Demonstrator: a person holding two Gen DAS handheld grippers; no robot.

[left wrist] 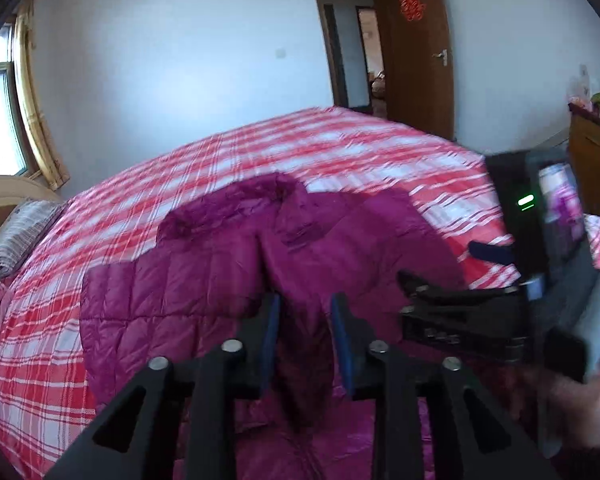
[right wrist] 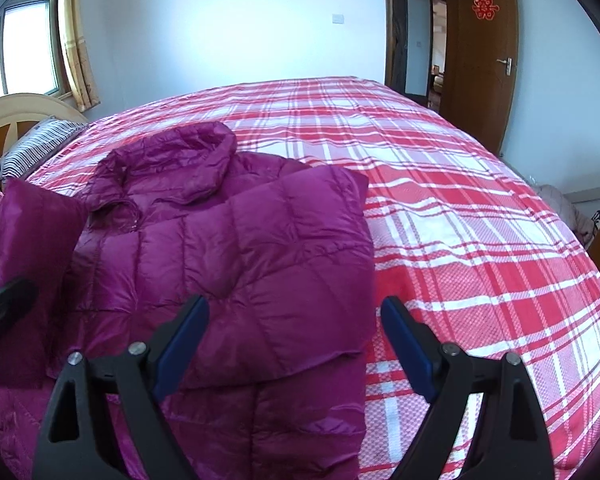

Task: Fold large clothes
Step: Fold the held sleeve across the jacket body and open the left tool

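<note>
A magenta quilted down jacket lies on the red and white plaid bed cover, collar toward the far side, one sleeve folded across its front. It also shows in the left wrist view. My left gripper is partly closed with a raised fold of the jacket between its blue pads. My right gripper is wide open just above the jacket's right edge, holding nothing. The right gripper also shows at the right of the left wrist view.
A striped pillow and a wooden headboard are at the far left. An open brown door is at the back right. A wooden cabinet stands to the right of the bed.
</note>
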